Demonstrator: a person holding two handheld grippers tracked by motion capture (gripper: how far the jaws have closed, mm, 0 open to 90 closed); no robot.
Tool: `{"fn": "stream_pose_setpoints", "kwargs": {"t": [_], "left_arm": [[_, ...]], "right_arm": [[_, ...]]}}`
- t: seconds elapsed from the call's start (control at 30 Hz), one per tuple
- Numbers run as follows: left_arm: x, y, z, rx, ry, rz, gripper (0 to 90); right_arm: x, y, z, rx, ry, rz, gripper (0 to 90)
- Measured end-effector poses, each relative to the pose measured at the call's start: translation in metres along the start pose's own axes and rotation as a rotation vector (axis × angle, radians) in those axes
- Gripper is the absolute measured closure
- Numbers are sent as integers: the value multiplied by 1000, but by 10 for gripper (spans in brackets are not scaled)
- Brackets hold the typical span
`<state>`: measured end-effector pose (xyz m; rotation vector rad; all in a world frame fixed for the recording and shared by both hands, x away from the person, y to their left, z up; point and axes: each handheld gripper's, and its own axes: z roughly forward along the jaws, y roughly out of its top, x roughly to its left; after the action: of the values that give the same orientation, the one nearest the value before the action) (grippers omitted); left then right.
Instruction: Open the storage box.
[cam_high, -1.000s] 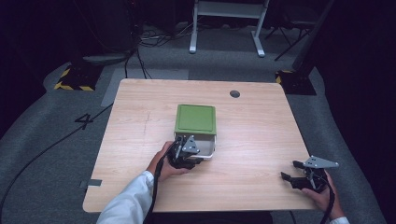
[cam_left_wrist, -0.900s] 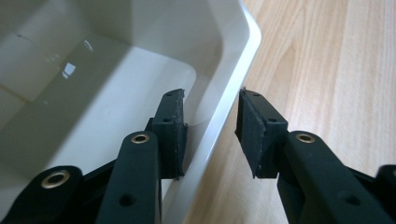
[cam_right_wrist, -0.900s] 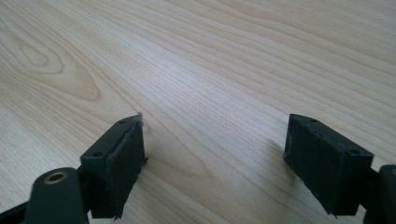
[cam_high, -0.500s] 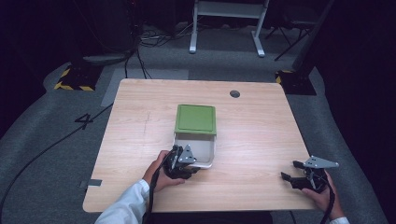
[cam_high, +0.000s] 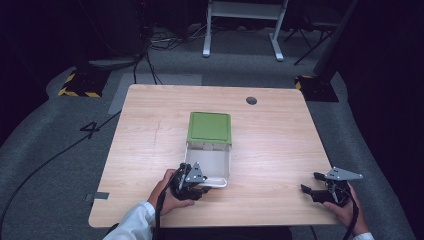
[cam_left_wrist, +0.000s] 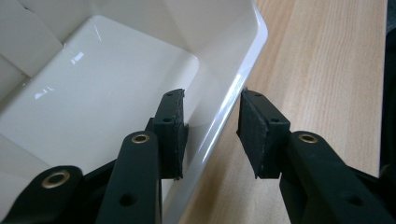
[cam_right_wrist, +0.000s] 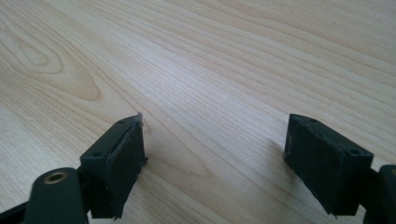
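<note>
Table (cam_high: 280, 150) carries a white box (cam_high: 210, 162) with its green lid (cam_high: 210, 127) swung open at the far side; a dark grommet (cam_high: 251, 100) sits well beyond. Left gripper (cam_left_wrist: 210, 126) straddles the box's near wall, apparently clamped on the rim. Right gripper (cam_right_wrist: 212, 158) rests on bare wood, jaws wide apart, holding nothing.

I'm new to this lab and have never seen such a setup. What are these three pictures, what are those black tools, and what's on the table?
A person sits at a wooden table with a hand-held clamping tool in each hand. One picture looks down from above; the other two come from cameras riding on the tools. On the table lies a white box with its green lid folded open. The left tool has its jaws astride the box's near rim, one inside, one outside, closed on it. The right tool rests open near the table's edge, holding nothing.
</note>
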<state>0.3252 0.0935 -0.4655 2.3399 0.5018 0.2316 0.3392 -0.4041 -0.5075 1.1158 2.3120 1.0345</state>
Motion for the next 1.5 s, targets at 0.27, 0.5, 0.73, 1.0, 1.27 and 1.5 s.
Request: {"fn": "stream_pose_setpoints", "kwargs": {"t": [0.27, 0.5, 0.73, 1.0, 1.27, 1.5], "left_arm": [[-7, -7, -5, -2, -3, -12, 594], [-13, -10, -7, -3, -8, -21, 589], [-15, -10, -9, -2, -4, -22, 579], [-20, -7, -13, -18, -2, -13, 438], [-27, 3, -27, -80, -34, 26, 350], [-27, 14, -46, -132, -10, 47, 329]], "right_arm": [[0, 0, 0, 1, -1, 1, 202], [0, 0, 0, 1, -1, 0, 202], [0, 0, 0, 1, -1, 1, 202], [0, 0, 0, 1, -2, 1, 202], [0, 0, 0, 1, -1, 1, 202], [0, 0, 0, 1, -1, 1, 202]]}}
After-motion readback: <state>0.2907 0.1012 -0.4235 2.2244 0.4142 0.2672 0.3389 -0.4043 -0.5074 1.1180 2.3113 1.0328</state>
